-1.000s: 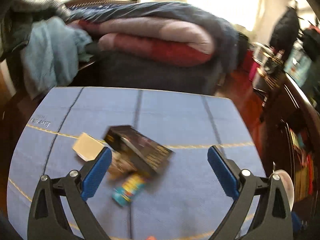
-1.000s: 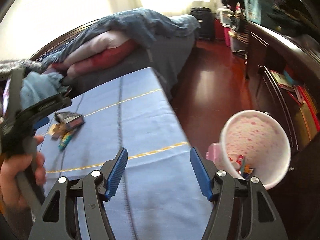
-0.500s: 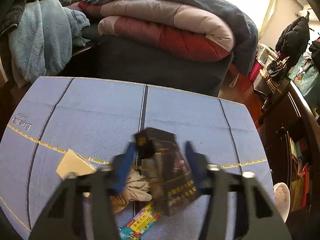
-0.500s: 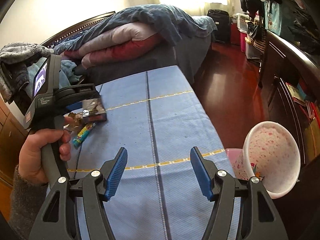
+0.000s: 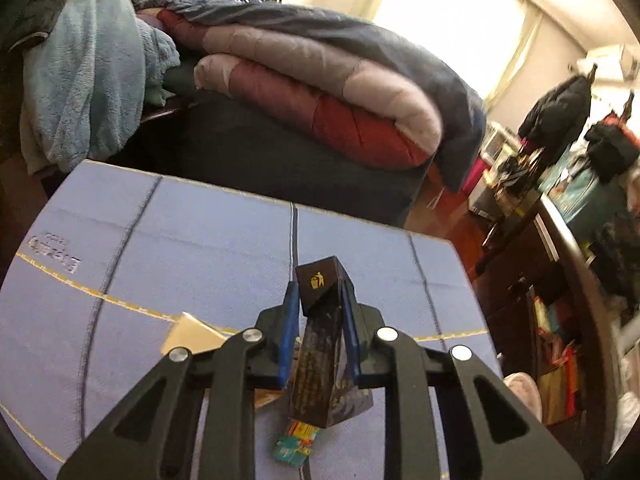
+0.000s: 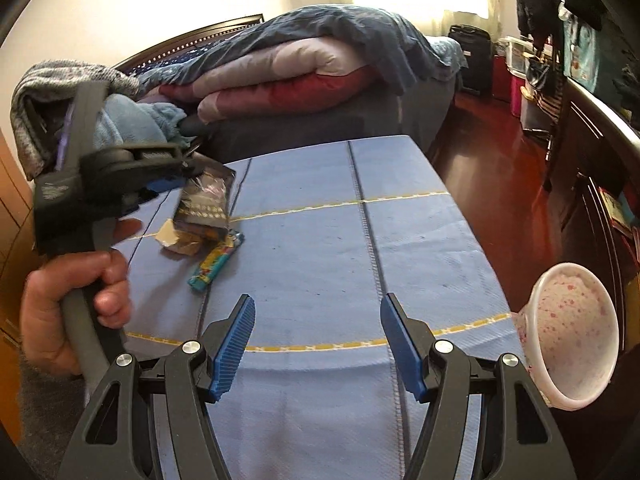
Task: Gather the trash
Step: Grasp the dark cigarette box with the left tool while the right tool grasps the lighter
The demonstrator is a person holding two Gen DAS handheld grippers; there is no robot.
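Already we had the left claw point(image 5: 318, 328) closed on the dark carton point(image 5: 324, 356), its blue pads pressing both long sides, and the box was tilted up over the blue-clothed table point(image 6: 320, 248) near its left edge; whether its low end touched the cloth we could not tell. Our right claw point(image 6: 318, 344) hung wide apart and held nothing, above the near edge.

By our judgement the collecting was under way but far from done: the carton was gripped yet not binned, and a colourful candy wrapper point(image 6: 216, 262), a crumpled brown paper point(image 6: 182, 240) and a pale card point(image 5: 190, 334) lay beside it, waiting.

Only the right wrist view showed the pink-speckled bin point(image 6: 568, 332) off the table's right edge, well apart from the carton, and the hand point(image 6: 76, 304) on the left handle. Only the left view showed the bin symbol on the carton's end flap.
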